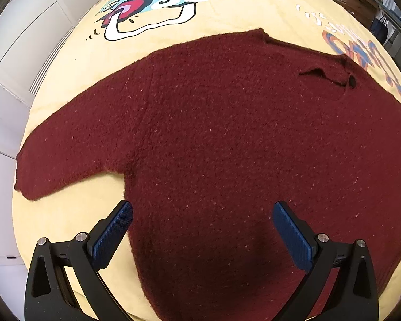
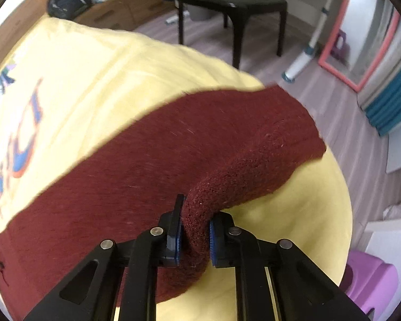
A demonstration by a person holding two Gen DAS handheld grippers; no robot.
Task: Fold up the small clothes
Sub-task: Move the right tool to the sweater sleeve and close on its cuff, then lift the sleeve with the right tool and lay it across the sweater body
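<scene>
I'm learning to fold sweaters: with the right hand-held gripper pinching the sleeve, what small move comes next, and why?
Probably lift the sleeve and carry it across onto the sweater's body. The right hand-held gripper is shut on a bunched sleeve edge, while the left hand-held gripper hangs open over the flat hem, gripping nothing.

Bare yellow printed bedspread [image 1: 66,214] lies open left of the maroon knitted sweater [image 1: 227,133]. Beyond the bed edge, a black chair [image 2: 232,5] and pink-framed mirror [image 2: 361,53] crowd the floor.

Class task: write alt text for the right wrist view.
The right tongs are shut on a bunched fold of the dark red sweater's sleeve, which lies across a yellow printed blanket. Behind are a black chair and wooden floor.
</scene>
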